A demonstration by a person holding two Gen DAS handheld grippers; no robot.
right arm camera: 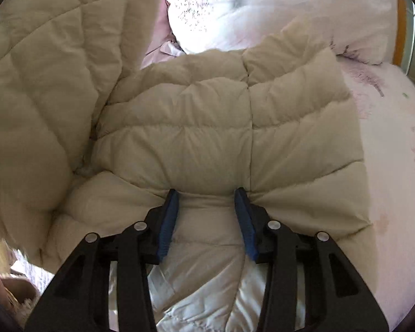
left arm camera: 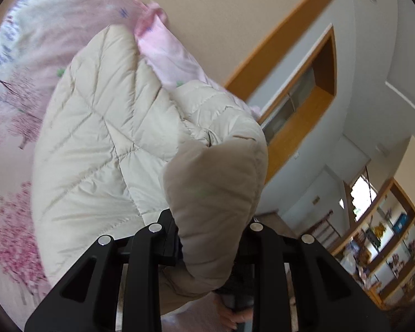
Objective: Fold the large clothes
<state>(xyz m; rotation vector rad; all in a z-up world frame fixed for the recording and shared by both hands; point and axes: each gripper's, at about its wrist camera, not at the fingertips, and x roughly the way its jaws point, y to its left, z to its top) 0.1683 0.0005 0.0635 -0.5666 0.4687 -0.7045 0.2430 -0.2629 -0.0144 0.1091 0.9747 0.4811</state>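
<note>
right wrist: beige quilted jacket (right arm camera: 207,127) puffy; right tool (right arm camera: 206,196) pinching it, left tool (left arm camera: 207,229) gripping fold.

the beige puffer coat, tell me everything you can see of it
The puffer coat is beige, quilted into puffy stitched panels, with a smooth, slightly shiny shell and a paler lining showing near the right tool. It lies spread on the pink floral bedding. The right tool's blue pads pinch a bunched fold of it. In the left view a padded part is lifted and draped over the left tool, hiding its fingertips, so that grip is unclear.
</note>
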